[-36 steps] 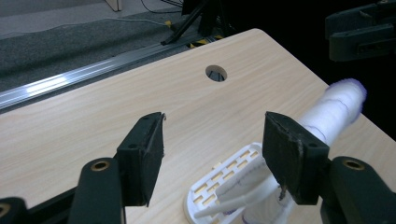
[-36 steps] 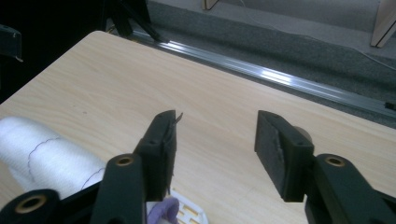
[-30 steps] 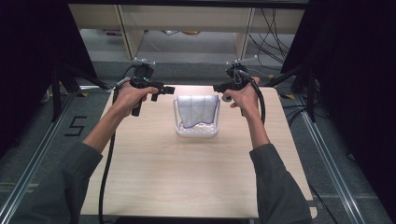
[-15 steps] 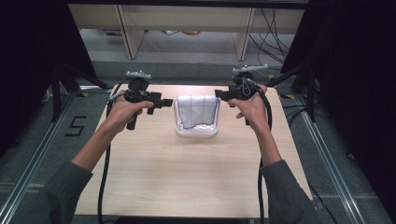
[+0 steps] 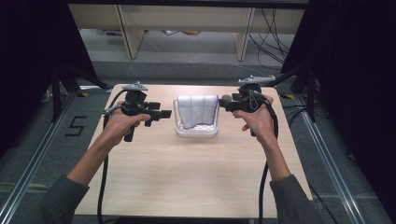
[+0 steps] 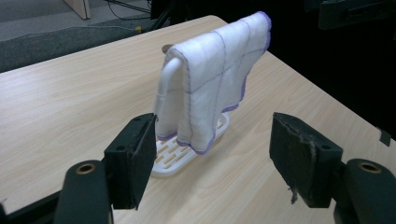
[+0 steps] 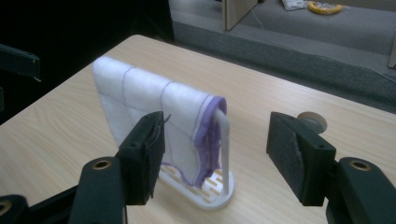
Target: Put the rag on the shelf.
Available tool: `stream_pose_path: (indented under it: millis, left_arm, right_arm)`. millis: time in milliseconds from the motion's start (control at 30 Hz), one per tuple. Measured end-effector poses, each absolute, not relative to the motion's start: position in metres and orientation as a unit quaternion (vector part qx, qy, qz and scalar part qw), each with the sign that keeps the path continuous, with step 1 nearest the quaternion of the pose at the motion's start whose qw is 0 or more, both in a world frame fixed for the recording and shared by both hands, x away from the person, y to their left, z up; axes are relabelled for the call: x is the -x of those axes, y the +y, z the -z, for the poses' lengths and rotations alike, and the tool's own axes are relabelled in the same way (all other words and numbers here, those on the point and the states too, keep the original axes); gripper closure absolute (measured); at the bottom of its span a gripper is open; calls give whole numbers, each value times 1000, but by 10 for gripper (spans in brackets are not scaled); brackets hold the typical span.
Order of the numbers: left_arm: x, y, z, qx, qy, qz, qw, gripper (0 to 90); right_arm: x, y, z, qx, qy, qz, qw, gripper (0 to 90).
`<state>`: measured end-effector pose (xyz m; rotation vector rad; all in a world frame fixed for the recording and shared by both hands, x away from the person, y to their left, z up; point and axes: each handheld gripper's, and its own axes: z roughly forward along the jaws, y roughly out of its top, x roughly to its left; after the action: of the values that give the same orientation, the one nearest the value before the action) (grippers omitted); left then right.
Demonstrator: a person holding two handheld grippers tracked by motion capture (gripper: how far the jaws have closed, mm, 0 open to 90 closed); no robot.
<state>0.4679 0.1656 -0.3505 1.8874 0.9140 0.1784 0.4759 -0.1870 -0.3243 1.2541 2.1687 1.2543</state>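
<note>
1. We saw a white cloth (image 6: 212,81) that looked soft and fleecy, matt, stitched with thin purple lines and a purple edge.
2. We took the rack (image 7: 219,186) for smooth white plastic, faintly glossy (its slotted base too).
3. We found the table (image 5: 187,177) to be a pale wood-grain top, smooth and matt.
4. We noted matt black bodies on the left gripper (image 6: 210,156) and the right gripper (image 7: 215,154), with rough, frayed pads (image 6: 294,156).
5. We saw dull grey carpet-like floor (image 5: 196,51).

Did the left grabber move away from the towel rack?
Yes. In the high view the left gripper has slid left and toward the person, opening a wider gap to the white rack, which stayed put on the table.
</note>
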Motion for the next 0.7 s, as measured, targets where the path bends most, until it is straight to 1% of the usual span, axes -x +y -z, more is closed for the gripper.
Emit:
stream_pose_path:
  millis: [133,200,367,700]
  left_arm:
    - [-462,163,353,-779,372,-72,499,313]
    - [-457,161,355,-780,367,-70,502,305]
    - [-450,161,360,-783,361,-68,502,284]
    - [-433,159,372,-789,348,-59,503,288]
  right_arm:
    - [-470,-187,327,-437,765,-442,170,379]
    - [-466,-188,330,-443,762,-444,162,377]
    - [-460,-190,336,-436,765,-447,158,361]
    - [-446,-191,352,-428,762,-460,154,345]
